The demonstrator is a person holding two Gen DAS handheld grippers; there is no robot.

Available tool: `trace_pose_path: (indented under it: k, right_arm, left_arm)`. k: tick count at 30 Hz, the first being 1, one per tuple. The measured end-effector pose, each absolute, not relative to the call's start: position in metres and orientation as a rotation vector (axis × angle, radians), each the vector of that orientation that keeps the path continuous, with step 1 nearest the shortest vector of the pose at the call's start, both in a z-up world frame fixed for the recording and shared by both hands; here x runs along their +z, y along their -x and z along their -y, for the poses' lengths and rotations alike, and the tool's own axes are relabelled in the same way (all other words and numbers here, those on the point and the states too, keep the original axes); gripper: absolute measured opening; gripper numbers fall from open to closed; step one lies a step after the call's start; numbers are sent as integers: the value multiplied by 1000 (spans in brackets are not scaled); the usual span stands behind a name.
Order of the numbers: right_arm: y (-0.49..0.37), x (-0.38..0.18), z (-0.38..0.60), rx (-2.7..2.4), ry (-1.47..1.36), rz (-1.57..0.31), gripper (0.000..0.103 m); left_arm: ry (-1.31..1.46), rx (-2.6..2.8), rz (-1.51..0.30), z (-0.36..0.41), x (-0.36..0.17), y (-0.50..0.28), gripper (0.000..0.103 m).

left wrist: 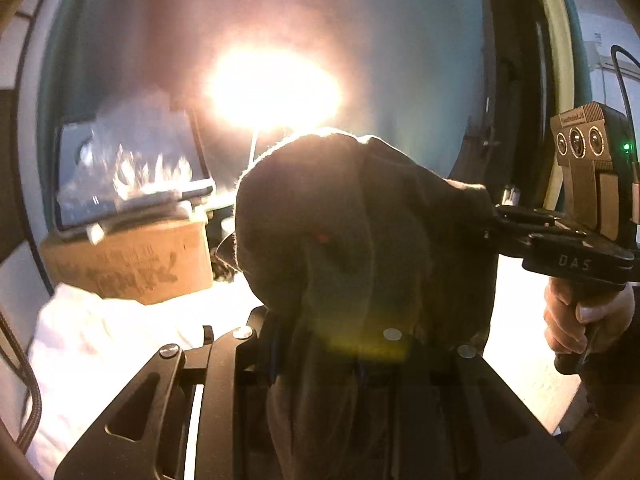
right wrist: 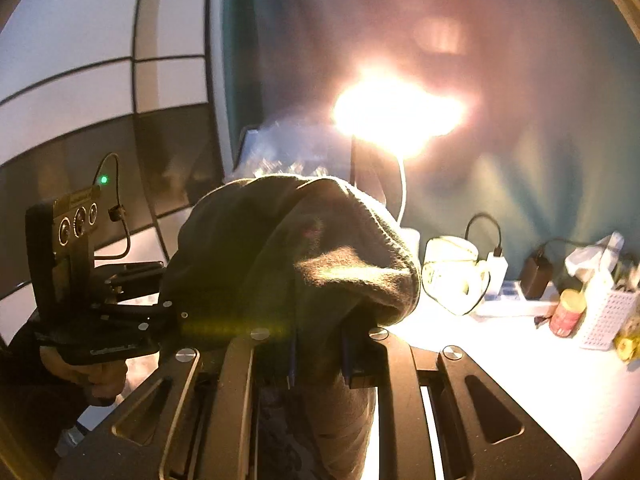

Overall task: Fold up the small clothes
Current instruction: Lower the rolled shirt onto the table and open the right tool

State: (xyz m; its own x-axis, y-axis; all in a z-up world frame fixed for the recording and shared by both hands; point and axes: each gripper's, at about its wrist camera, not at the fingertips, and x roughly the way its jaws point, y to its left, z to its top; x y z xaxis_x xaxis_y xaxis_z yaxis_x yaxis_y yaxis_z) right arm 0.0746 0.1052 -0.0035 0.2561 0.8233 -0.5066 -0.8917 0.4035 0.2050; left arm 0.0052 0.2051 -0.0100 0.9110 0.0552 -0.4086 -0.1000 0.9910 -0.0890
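A dark knit garment [left wrist: 352,232] hangs in the air between both grippers, bunched and draped over the fingers. My left gripper [left wrist: 320,356] is shut on the garment's near edge; its fingertips are hidden under the cloth. My right gripper [left wrist: 496,216] shows in the left wrist view at the right, shut on the garment's other edge. In the right wrist view the garment [right wrist: 296,256] covers my right gripper [right wrist: 320,364], which is shut on it, and my left gripper [right wrist: 168,308] grips it from the left.
A bright lamp [left wrist: 272,84] glares behind. A cardboard box [left wrist: 132,260] with a tablet [left wrist: 132,172] on it stands left, white cloth [left wrist: 100,344] below it. At right on the white table [right wrist: 500,360] are a mug [right wrist: 452,272], chargers [right wrist: 536,272], a red jar [right wrist: 568,312] and a white basket [right wrist: 608,316].
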Motion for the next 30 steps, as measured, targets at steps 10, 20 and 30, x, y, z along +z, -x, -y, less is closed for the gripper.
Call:
trace_pose_path:
  k: [10, 20, 30]
  right_arm:
    - [-107, -56, -127, 1130, 122, -704, 17]
    - [-139, -99, -148, 1116, 80, -828, 17]
    - [-179, -161, -162, 1065, 30, -1085, 22]
  left_arm:
    - [147, 73, -559, -224, -38, -46, 26]
    - [148, 93, -708, -246, -65, -80, 29]
    - [235, 112, -885, -275, -103, -111, 30]
